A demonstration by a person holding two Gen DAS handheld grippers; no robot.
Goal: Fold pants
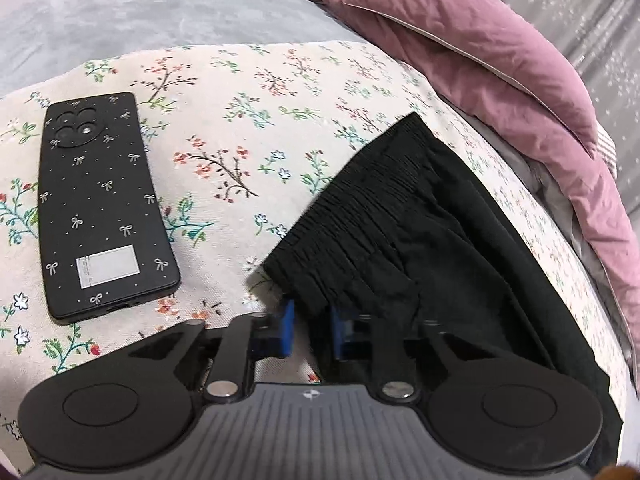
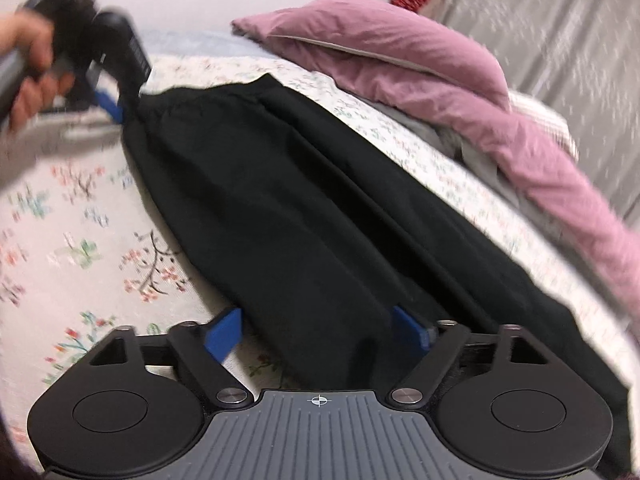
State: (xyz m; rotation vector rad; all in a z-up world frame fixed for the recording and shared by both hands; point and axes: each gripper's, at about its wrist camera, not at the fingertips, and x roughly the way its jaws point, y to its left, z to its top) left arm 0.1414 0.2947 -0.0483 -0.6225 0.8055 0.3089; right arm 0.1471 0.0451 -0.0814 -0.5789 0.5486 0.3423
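Black pants [image 1: 400, 220] lie on a floral bedsheet [image 1: 240, 120], the gathered elastic waistband towards the left wrist camera. My left gripper [image 1: 313, 330] has its blue pads close together, and the near corner of the waistband is pinched between them. In the right wrist view the pants [image 2: 300, 200] run from the waistband at upper left to the legs at the bottom. There a hand [image 2: 28, 52] holds the left gripper, one blue pad [image 2: 109, 106] at the waistband corner. My right gripper [image 2: 316, 332] is open, its pads standing wide on either side of the pant leg's lower end.
A black phone [image 1: 106, 204] with a bow-patterned case lies face down on the sheet left of the pants. A pink quilt [image 1: 480, 60] [image 2: 400, 64] is bunched along the far right side of the bed. A grey curtain [image 2: 560, 40] hangs behind it.
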